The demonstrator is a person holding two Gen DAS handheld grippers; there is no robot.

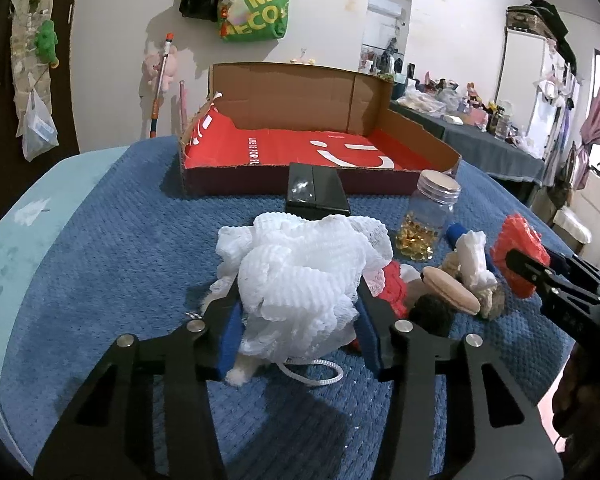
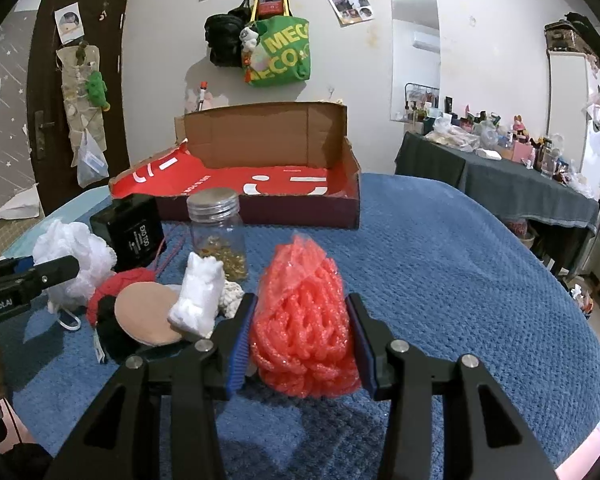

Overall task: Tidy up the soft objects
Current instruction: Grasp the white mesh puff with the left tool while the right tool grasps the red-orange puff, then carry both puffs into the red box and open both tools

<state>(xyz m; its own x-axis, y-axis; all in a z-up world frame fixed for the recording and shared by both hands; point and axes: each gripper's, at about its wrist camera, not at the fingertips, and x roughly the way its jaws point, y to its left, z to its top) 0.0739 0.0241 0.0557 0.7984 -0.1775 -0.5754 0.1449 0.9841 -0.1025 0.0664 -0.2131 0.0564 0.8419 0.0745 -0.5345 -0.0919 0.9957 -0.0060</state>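
Observation:
My left gripper [image 1: 298, 300] is shut on a white mesh bath pouf [image 1: 300, 280] and holds it just above the blue bedspread [image 1: 120, 260]. My right gripper [image 2: 302, 320] is shut on a red foam net bundle [image 2: 304, 320], which also shows in the left wrist view [image 1: 518, 248]. An open cardboard box with a red lining [image 1: 308, 152] stands behind them; it also shows in the right wrist view [image 2: 260, 184]. Between the grippers lies a pile: a white foam piece [image 2: 198, 296], a tan round pad [image 2: 144, 312], red yarn [image 2: 116, 284] and black yarn [image 1: 432, 314].
A black box [image 1: 316, 194] and a clear jar of yellow capsules [image 1: 428, 216] stand in front of the cardboard box. A cluttered side table [image 2: 520, 176] is at the right. A door [image 2: 72, 100] and hanging bags [image 2: 276, 52] are on the far wall.

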